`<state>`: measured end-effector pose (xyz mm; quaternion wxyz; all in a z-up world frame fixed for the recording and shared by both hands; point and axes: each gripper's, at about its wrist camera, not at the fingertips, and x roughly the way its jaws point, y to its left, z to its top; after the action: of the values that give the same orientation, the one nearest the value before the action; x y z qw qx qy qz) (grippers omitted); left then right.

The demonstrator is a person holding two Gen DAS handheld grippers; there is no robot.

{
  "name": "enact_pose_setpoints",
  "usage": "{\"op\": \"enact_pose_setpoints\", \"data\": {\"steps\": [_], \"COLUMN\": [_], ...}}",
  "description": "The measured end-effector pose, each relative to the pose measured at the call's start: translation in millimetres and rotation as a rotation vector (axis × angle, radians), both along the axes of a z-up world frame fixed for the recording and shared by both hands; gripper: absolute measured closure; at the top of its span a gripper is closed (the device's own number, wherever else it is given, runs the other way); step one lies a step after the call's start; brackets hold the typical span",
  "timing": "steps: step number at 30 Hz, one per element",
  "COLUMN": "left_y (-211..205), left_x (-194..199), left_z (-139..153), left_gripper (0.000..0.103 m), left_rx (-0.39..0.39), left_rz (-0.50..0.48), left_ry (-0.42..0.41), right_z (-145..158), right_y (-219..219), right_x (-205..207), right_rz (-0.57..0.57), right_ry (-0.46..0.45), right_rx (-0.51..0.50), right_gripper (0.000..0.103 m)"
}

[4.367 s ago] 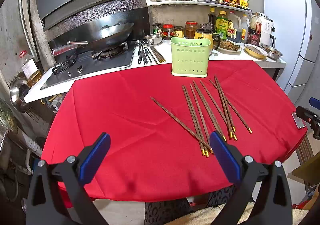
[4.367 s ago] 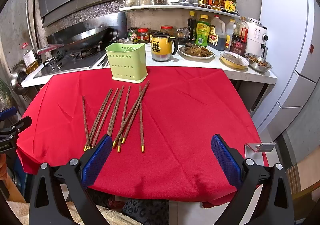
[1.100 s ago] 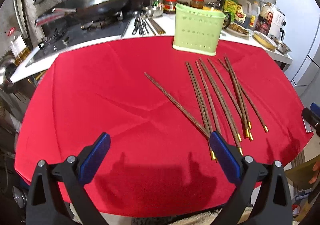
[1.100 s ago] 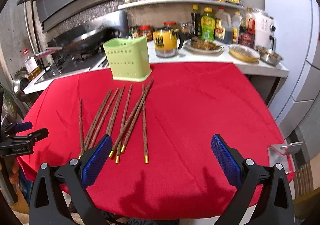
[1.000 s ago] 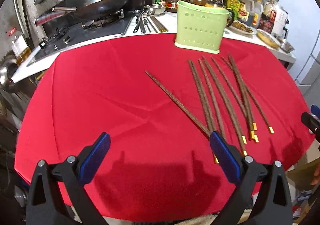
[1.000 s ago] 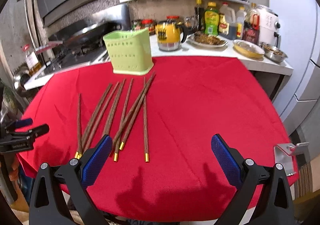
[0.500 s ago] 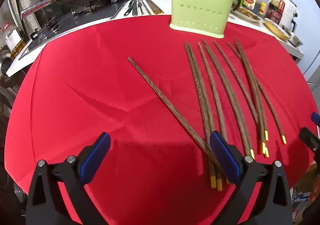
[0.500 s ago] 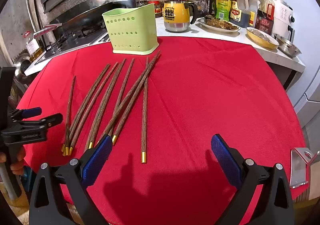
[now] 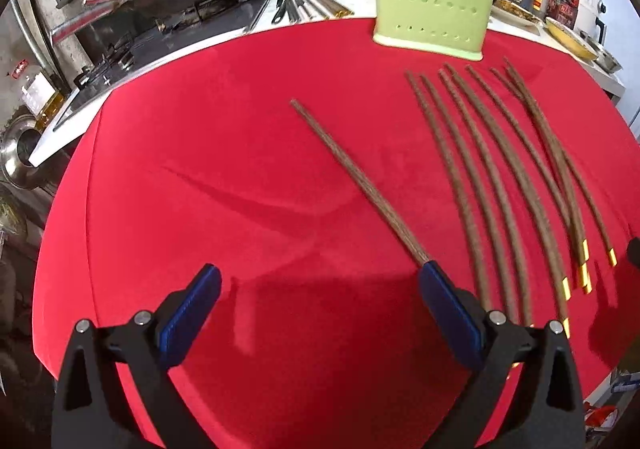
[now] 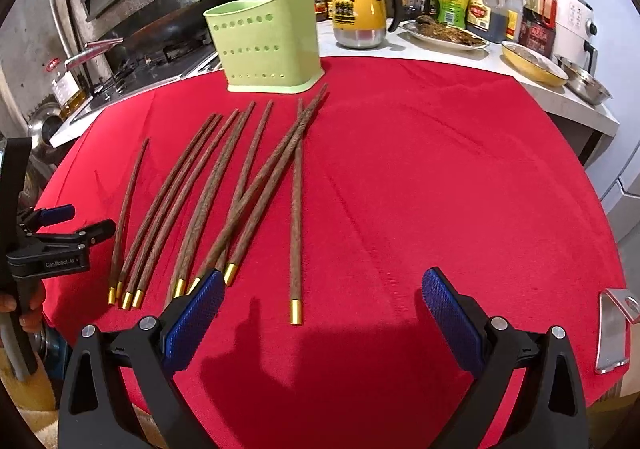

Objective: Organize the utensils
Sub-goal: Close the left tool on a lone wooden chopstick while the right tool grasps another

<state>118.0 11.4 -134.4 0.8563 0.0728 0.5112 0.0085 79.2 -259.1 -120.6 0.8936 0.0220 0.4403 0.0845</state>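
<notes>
Wooden chopsticks [image 10: 224, 193] lie crowded ahead of both spread jaws; the left gripper [image 9: 316, 313] may pinch two together, or roll the lone chopstick [image 9: 356, 181] away.

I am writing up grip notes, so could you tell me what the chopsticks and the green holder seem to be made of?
The chopsticks look like dark wood, matt and grained, with shiny gold caps, probably metal. The green holder looks like moulded plastic: uniform pale colour, smooth faces, neat rows of round holes.

chopsticks [image 10: 240, 193] on table, holder [image 10: 268, 45] behind
</notes>
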Motion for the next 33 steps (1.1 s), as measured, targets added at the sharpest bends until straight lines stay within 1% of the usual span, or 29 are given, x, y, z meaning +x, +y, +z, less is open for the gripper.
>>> {"op": "enact_pose_setpoints", "data": {"steps": [2,4,5,8,11,15,17,19,23,24,25,26,29,31,33], "left_y": [4.2,6.3,5.8,-0.1,-8.4,-20.1,-19.1,-14.0,-3.3,-2.5,-1.3,-0.5,0.8,1.2,-2.6], "left_x": [-2.3,-2.6,-2.2,-0.9,2.7,5.7,3.6,-0.7,-7.1,-6.7,-7.5,-7.9,-10.8,-14.1,-19.6], "left_z": [-4.5,-2.9,-1.5,4.9,5.4,-5.2,-10.2,-10.7,-11.1,-11.6,-11.4,-11.2,-11.1,-10.6,-9.4], "left_gripper": [0.007,0.008,0.008,0.008,0.008,0.008,0.007,0.006,0.005,0.005,0.005,0.005,0.005,0.006,0.006], "left_rx": [-0.028,-0.106,-0.122,-0.123,-0.128,-0.082,-0.083,-0.086,-0.097,-0.097,-0.097,-0.098,-0.101,-0.101,-0.109], "left_rz": [0.001,-0.005,-0.005,0.003,0.0,-0.014,-0.012,-0.007,-0.012,-0.014,-0.021,-0.028,-0.047,-0.035,-0.033], "left_ry": [0.03,0.039,0.038,0.009,0.009,0.034,0.041,0.043,0.035,0.036,0.04,0.042,0.032,0.035,0.059], "right_z": [0.7,2.0,3.0,5.0,5.5,3.6,2.3,-0.1,-8.9,-11.1,-12.3,-14.4,-19.2,-20.8,-21.5], "right_y": [2.9,4.4,5.3,7.1,5.7,2.2,2.0,3.4,8.4,10.4,11.6,12.3,14.1,17.3,20.3], "right_x": [1.0,1.7,1.6,-0.3,-2.2,-1.5,-1.7,-0.2,4.3,5.9,7.4,9.8,14.1,14.5,14.9], "right_rz": [0.002,0.0,-0.001,-0.001,-0.005,-0.016,-0.01,0.0,0.022,0.028,0.028,0.026,0.041,0.058,0.065], "right_ry": [-0.005,-0.009,-0.012,-0.016,-0.018,-0.016,-0.022,-0.022,-0.017,-0.017,-0.014,-0.005,0.005,0.006,-0.002], "right_rx": [-0.007,-0.005,-0.005,-0.011,-0.016,-0.013,-0.012,-0.016,-0.023,-0.029,-0.036,-0.039,-0.026,-0.022,-0.033], "right_gripper": [0.006,0.006,0.006,0.006,0.006,0.006,0.006,0.008,0.013,0.022,0.045,0.049,0.051,0.063,0.067]}}
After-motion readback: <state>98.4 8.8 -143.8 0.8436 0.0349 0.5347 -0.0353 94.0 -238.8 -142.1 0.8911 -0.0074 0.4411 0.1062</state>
